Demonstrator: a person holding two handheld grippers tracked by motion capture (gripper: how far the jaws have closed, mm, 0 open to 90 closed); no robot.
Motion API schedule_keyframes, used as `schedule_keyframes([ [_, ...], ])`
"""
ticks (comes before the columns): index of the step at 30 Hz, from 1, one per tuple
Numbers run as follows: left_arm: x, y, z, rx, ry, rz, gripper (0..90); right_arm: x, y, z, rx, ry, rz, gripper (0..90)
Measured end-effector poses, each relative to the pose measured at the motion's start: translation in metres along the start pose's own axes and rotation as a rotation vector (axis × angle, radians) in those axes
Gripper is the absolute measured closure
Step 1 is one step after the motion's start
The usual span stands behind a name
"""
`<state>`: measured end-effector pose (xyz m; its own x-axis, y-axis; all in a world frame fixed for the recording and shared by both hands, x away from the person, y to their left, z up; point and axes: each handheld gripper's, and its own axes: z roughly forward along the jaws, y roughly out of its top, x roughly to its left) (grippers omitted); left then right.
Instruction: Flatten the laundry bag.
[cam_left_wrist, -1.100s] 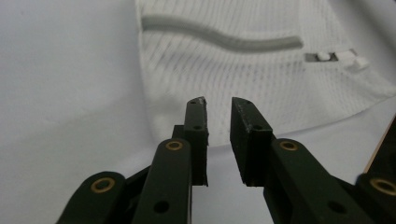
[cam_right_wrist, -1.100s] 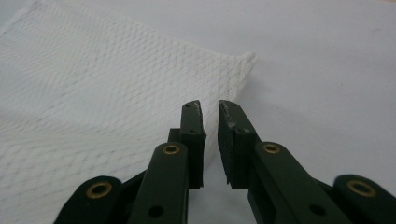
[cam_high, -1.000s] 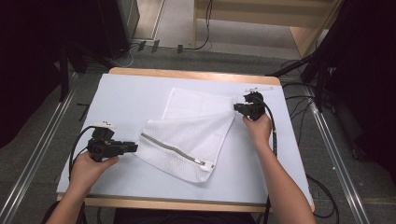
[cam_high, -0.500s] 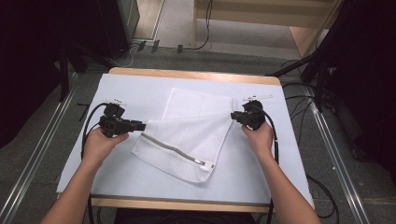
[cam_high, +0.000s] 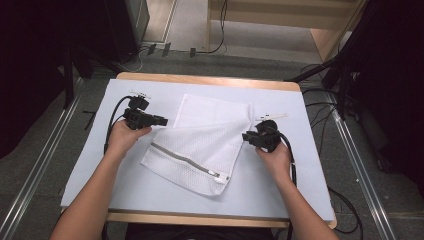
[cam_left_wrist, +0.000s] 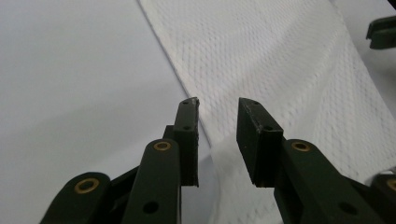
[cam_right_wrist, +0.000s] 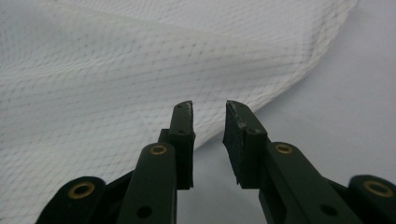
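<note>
- No brand, label or readable writing is showing on any item.
- A white mesh bag (cam_high: 197, 150) is lying at the centre of the table (cam_high: 90, 165), folded over, with its zipper (cam_high: 186, 161) running along the near left edge.
- The bag's far corner is reaching toward the far middle of the table; its near corner is pointing toward the person.
- Cables (cam_high: 320, 107) are trailing off the table's right side onto the floor; a wooden frame (cam_high: 320, 35) is standing beyond the far edge.
- Nothing is lying between either gripper and the bag.
- The left gripper (cam_high: 162, 120) is sitting at the bag's far left edge, aimed right. In the left gripper view its jaws are standing partly apart with nothing gripped; the mesh edge (cam_left_wrist: 196, 100) is lying just beyond and beneath the tips.
- The right gripper (cam_high: 247, 137) is sitting at the bag's right edge, aimed left. Its jaws have just been opening; in the right gripper view they are standing partly apart, with nothing pinched and the mesh (cam_right_wrist: 140, 84) lying just past the tips.
- The right gripper's far tip is also appearing at the upper right of the left gripper view.
</note>
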<state>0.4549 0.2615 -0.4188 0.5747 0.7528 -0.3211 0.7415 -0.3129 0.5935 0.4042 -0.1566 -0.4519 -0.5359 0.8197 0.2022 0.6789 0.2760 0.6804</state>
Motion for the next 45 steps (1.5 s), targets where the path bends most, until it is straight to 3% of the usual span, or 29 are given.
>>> schedule_keyframes([
  [4,0.003,0.005,0.017,0.006,0.004,0.004,69.6,0.006,-0.004,0.0,-0.002,0.005,-0.026,74.0],
  [8,0.005,0.007,0.032,0.019,0.003,0.0,68.7,0.007,-0.006,0.001,0.008,0.003,-0.018,73.8],
  [13,0.003,0.007,0.048,0.039,0.039,0.022,66.3,0.01,-0.009,0.002,0.02,0.006,-0.021,73.7],
  [17,-0.003,0.006,0.053,0.026,0.06,0.051,66.6,0.013,-0.011,0.003,0.022,0.007,-0.021,73.1],
  [22,-0.01,0.004,0.055,0.018,0.119,0.084,78.1,0.014,-0.013,0.004,0.031,0.018,-0.009,72.1],
  [27,-0.013,0.004,0.056,0.023,0.119,0.1,90.0,0.019,-0.018,0.004,0.041,0.016,-0.004,69.3],
  [32,-0.007,0.004,0.054,0.004,0.087,0.031,90.0,0.023,-0.023,0.005,0.034,0.003,0.001,63.8],
  [35,-0.005,0.004,0.052,-0.003,0.075,0.014,90.0,0.026,-0.023,0.009,0.042,0.002,-0.007,61.9],
  [37,-0.006,0.004,0.052,-0.002,0.078,0.017,90.0,0.029,-0.023,0.011,0.036,-0.009,-0.012,64.2],
  [41,-0.005,0.003,0.052,-0.002,0.076,0.013,90.0,0.034,-0.022,0.013,0.04,-0.078,-0.052,78.0],
  [43,-0.003,0.003,0.051,-0.009,0.074,0.009,90.0,0.033,-0.022,0.014,0.036,-0.07,-0.053,86.5],
  [44,-0.003,0.003,0.049,-0.01,0.072,0.004,90.0,0.031,-0.022,0.014,0.038,-0.043,-0.04,90.0],
  [45,-0.001,0.003,0.048,-0.016,0.072,0.0,90.0,0.031,-0.021,0.015,0.04,-0.035,-0.03,90.0],
])
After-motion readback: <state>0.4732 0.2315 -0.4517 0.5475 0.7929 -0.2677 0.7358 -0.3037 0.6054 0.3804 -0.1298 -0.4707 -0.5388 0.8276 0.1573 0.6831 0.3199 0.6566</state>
